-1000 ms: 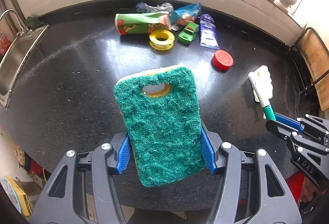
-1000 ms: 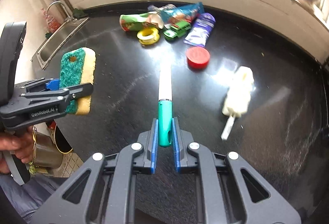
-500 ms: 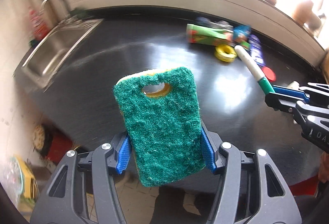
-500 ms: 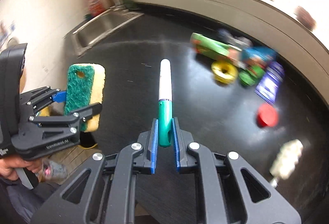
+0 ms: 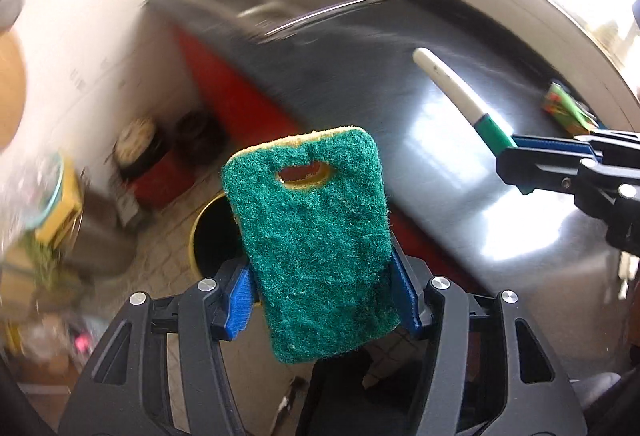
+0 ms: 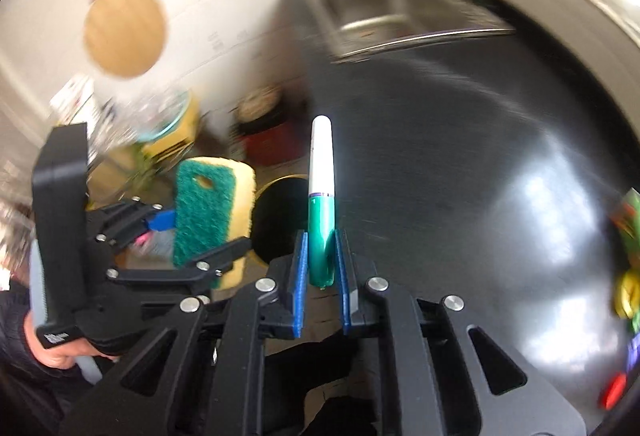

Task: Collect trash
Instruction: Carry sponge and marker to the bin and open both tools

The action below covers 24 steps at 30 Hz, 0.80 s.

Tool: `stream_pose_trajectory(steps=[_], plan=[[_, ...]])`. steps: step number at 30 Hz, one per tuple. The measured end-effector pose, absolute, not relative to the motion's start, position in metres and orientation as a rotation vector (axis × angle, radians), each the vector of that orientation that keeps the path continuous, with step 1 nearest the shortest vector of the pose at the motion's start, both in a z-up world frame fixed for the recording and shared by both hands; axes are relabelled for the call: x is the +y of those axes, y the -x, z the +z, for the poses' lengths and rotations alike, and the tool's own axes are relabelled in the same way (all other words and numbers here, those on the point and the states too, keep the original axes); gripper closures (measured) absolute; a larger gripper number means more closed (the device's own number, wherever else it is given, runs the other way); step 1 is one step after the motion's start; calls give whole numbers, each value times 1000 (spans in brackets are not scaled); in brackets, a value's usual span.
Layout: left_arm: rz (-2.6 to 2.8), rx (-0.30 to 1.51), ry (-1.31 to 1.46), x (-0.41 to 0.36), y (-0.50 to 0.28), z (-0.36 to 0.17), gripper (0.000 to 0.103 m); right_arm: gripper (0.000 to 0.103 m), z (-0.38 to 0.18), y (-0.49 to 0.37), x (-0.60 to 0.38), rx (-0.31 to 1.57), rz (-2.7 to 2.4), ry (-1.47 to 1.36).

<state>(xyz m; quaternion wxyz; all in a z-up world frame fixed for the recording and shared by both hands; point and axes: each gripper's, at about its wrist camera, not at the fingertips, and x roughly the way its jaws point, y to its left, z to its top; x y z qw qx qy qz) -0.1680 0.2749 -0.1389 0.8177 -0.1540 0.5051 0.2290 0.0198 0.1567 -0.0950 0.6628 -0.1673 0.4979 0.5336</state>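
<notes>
At 8 o'clock below L gripper (image 5: 322,292), pinching scrub sponge (image 5: 316,236), sits yellow-rimmed bin (image 5: 208,232). L nearer than R gripper (image 6: 322,278), clamped on green marker (image 6: 321,203), long axis fwd.

Green sponge (image 5: 316,248) upright — marker (image 6: 322,203) upright.

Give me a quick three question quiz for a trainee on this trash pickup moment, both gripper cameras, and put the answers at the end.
1. True or false: the left gripper is shut on a sponge.
2. What does the right gripper hold? A) a red cap B) a marker C) a toy car
3. What round thing with a yellow rim shows on the floor behind the sponge?

Key:
1. True.
2. B.
3. A bin, dark inside.
</notes>
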Motion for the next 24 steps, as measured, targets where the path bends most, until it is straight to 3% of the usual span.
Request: stream_pose_trajectory(steps=[8, 21, 22, 23, 24], plan=[[572, 1038, 495, 336, 214, -185, 46, 89, -147, 9, 258, 1281, 1331, 490], [569, 1062, 561, 396, 203, -250, 45, 89, -216, 8, 353, 1425, 1298, 598], [565, 1062, 569, 400, 203, -253, 40, 89, -218, 8, 358, 1426, 1301, 604], [559, 1060, 583, 403, 204, -256, 25, 87, -219, 7, 363, 1428, 1299, 610], [569, 1061, 585, 405, 205, -257, 17, 75, -222, 8, 369, 1438, 1299, 615]])
